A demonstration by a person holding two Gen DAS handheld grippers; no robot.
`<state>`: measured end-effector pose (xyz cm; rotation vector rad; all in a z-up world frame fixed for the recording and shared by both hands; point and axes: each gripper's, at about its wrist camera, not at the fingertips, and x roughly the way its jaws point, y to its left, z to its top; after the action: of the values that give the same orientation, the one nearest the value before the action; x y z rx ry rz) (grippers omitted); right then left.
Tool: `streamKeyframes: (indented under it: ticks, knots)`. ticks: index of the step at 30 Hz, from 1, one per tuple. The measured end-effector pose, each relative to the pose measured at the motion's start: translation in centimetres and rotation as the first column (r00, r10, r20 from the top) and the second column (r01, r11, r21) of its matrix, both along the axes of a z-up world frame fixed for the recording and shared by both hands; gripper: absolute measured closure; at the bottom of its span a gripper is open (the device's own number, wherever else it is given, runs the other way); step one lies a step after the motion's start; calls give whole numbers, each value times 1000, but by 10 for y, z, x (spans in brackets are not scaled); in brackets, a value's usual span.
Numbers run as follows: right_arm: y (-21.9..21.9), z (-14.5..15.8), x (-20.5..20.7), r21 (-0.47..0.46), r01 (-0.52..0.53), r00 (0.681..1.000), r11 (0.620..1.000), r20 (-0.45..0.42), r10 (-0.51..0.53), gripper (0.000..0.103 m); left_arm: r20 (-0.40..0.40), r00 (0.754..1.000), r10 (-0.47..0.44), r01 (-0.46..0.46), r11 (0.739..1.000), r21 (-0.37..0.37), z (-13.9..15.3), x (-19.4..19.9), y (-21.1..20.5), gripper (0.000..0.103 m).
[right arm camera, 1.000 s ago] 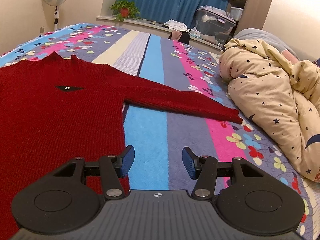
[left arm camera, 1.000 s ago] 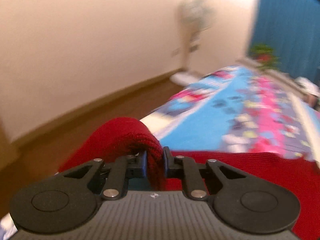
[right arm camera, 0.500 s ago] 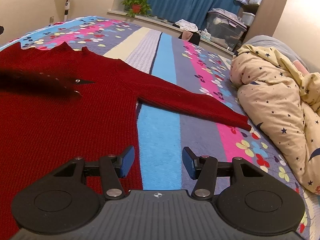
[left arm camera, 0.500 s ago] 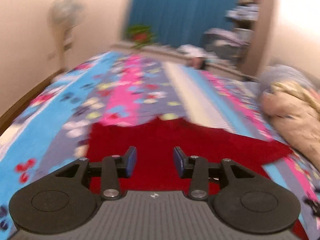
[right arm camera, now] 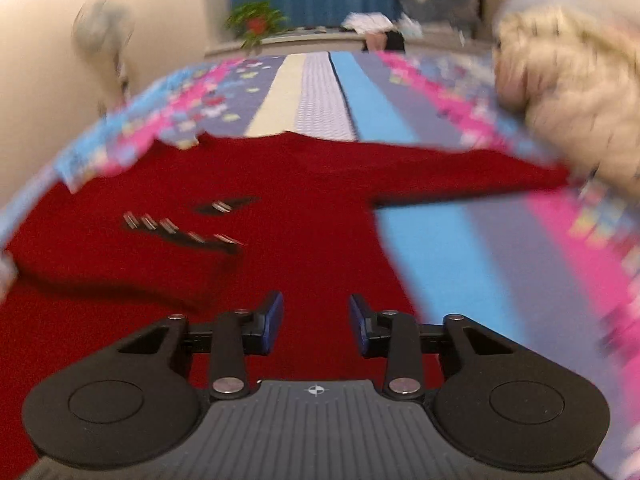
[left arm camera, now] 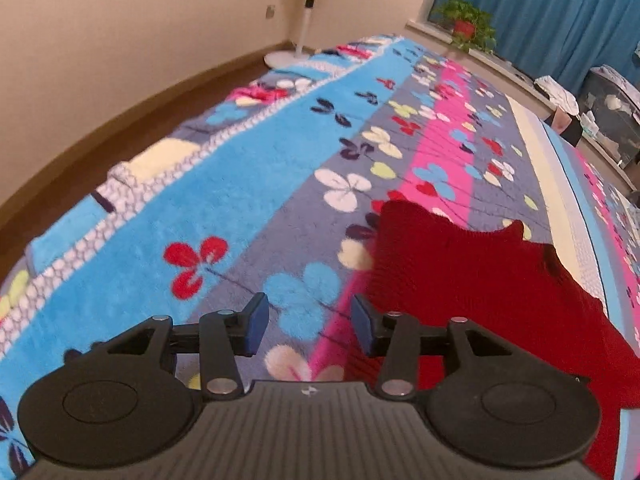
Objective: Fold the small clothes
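Observation:
A red knit sweater [right arm camera: 304,208] lies flat on the flowered blanket [left arm camera: 248,200]. Its left sleeve [right arm camera: 132,276] is folded across the chest, and its right sleeve [right arm camera: 480,176] stretches out toward the right. My right gripper [right arm camera: 316,324] is open and empty, low over the sweater's lower body. My left gripper [left arm camera: 306,322] is open and empty over the blanket, just left of the sweater's edge [left arm camera: 460,280]. The right wrist view is blurred.
A rumpled star-print duvet [right arm camera: 572,92] lies at the bed's right side. A standing fan [left arm camera: 308,8] and the wooden floor [left arm camera: 120,128] are left of the bed. A potted plant [left arm camera: 464,24] and storage boxes [left arm camera: 612,112] stand before blue curtains.
My left gripper let go of the left sleeve, which now lies folded over the chest, and swung back left over the blanket. My right gripper moved left over the sweater body.

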<state>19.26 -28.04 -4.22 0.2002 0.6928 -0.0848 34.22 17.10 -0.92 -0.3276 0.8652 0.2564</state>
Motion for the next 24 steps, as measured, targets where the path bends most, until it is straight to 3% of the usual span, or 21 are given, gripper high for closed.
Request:
streamKeyframes:
  ticks: [3, 6, 7, 8, 9, 11, 16, 20, 22, 24]
  knots:
    - [28, -21, 34, 143, 45, 998, 989, -52, -38, 46, -10, 1000, -3, 3, 1000, -10, -2, 0, -4, 53]
    - [55, -35, 58, 112, 101, 993, 989, -73, -93, 44, -18, 1000, 7, -8, 999, -39, -6, 2, 0, 53]
    - [64, -34, 63, 82, 100, 994, 992, -63, -95, 50, -21, 1000, 12, -13, 999, -51, -6, 3, 3, 53]
    - [73, -32, 68, 55, 83, 996, 995, -49, -81, 79, -22, 1000, 21, -22, 998, -62, -6, 3, 7, 53]
    - [82, -28, 73, 7, 75, 997, 997, -34, -74, 90, -23, 999, 32, -33, 997, -74, -6, 3, 10, 53]
    - [90, -16, 82, -75, 65, 998, 995, 9, -65, 101, -22, 999, 48, -50, 994, -94, -5, 4, 17, 53]
    - [74, 54, 111, -134, 56, 980, 989, 197, -29, 102, -16, 999, 49, -50, 991, -126, -2, 7, 23, 53]
    - [36, 99, 131, -186, 141, 949, 972, 305, -80, 102, -16, 999, 47, -49, 990, -134, -1, 9, 24, 53]
    - [5, 96, 148, -203, 214, 950, 956, 270, -155, 102, -19, 999, 46, -49, 989, -141, -2, 11, 23, 53]
    - [-25, 76, 169, -193, 309, 948, 931, 135, -286, 101, -24, 999, 38, -42, 988, -146, -3, 13, 21, 53]
